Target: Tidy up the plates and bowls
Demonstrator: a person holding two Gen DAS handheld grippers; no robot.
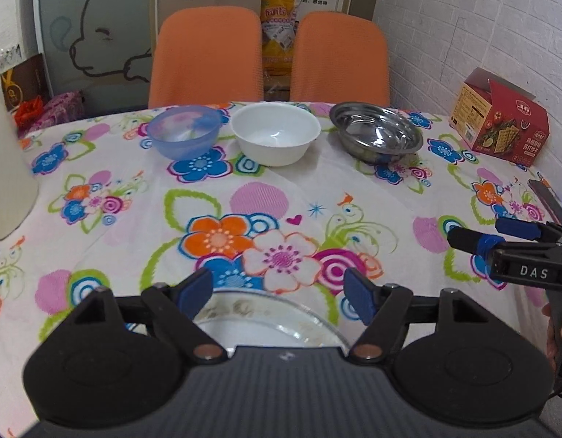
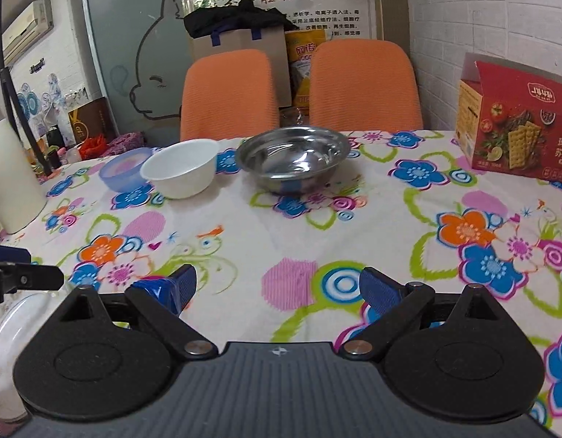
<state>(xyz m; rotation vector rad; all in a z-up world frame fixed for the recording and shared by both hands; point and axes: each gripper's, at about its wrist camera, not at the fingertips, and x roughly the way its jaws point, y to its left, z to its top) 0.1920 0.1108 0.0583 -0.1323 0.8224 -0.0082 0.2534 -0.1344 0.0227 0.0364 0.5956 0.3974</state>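
Glass plate (image 1: 270, 314) between spread left gripper (image 1: 279, 294) fingers, on tablecloth (image 1: 317, 189)

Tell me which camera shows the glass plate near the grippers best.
The left wrist view: the glass plate lies centred just beyond the open left gripper, its far rim clear. The right wrist view catches only its edge at the left border, partly hidden by the gripper body.

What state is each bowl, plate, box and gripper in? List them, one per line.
Blue bowl: upright, empty.
White bowl: upright, empty.
Steel bowl: upright, empty.
Glass plate: flat, under left gripper.
Cracker box: flap open.
Left gripper: open.
Right gripper: open, holding nothing.
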